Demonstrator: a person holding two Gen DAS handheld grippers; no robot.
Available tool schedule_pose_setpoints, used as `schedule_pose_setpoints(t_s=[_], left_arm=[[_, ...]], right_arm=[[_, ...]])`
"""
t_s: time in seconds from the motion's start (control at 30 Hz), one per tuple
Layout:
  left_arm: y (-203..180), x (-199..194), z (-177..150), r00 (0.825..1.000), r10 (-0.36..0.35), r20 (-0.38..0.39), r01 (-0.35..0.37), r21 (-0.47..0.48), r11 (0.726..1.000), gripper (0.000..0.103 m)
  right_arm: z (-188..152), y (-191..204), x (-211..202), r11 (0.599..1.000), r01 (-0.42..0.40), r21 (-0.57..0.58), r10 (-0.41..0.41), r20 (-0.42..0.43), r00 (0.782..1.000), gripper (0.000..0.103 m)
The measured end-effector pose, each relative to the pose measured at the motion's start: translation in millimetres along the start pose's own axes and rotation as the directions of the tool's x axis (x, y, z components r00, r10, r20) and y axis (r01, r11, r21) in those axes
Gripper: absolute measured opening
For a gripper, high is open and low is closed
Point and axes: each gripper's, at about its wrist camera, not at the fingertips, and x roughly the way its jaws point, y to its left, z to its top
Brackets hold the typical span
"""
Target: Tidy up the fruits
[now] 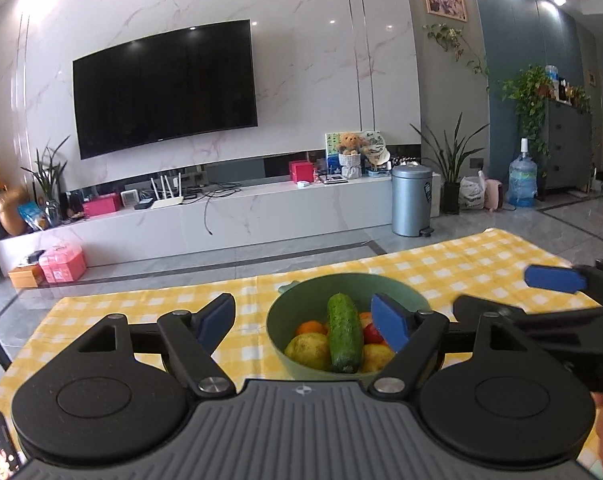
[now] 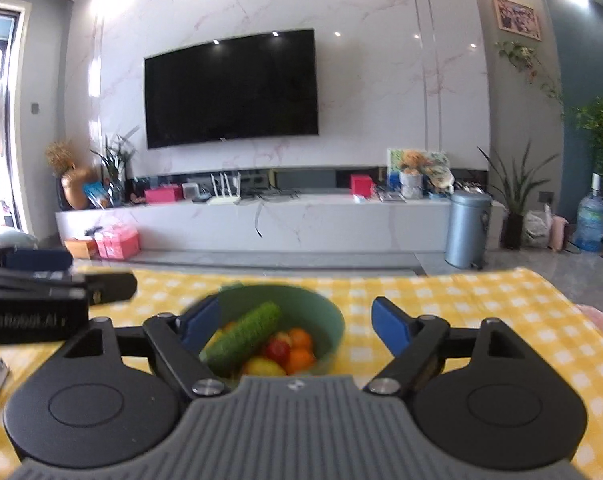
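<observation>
1. We hold the left gripper (image 1: pixel 305 322) and the right gripper (image 2: pixel 297 324) with jaws spread wide and empty, both just near of the green bowl (image 1: pixel 301 292) on the yellow-checked bench (image 1: pixel 461 264).
2. The cucumber (image 1: pixel 344 332) lies on top of the round fruits (image 1: pixel 307 350) in the bowl.
3. We judge it firm, light and smooth-skinned; we would grip it across its middle.
4. The tomato (image 2: pixel 278 350) looks soft, so we would squeeze gently.

The right gripper (image 2: pixel 295 330) has its jaws wide apart over a green bowl (image 2: pixel 333 320); a cucumber (image 2: pixel 243 338) lies across the fruit inside; the table (image 2: pixel 481 304) wears yellow checks.
</observation>
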Motion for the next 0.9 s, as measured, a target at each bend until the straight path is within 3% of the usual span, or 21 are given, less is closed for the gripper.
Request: schedule_pose_setpoints(t_s=[0.13, 0.3, 0.57, 0.9], left_arm=[[-1, -5, -14, 1.000, 0.020, 0.001, -0.020, -0.012, 1.000, 0.095], [2, 9, -33, 0.997, 0.026, -0.078, -0.028, -0.024, 0.999, 0.095], [17, 38, -53, 0.977, 0.037, -0.211, -0.053, -0.070, 0.996, 0.095], [23, 49, -63, 0.962, 0.029, -0.272, -0.051, -0.074, 0.996, 0.095]], right_arm=[[-13, 5, -12, 1.000, 0.021, -0.001, -0.021, -0.044, 0.999, 0.087], [-24, 12, -21, 0.999, 0.035, 0.026, -0.033, -0.077, 0.996, 0.093], [-39, 10, 3, 0.995, 0.098, 0.020, -0.092, -0.188, 0.978, 0.093], [-47, 18, 30, 0.996, 0.084, -0.030, -0.089, -0.254, 0.963, 0.094]])
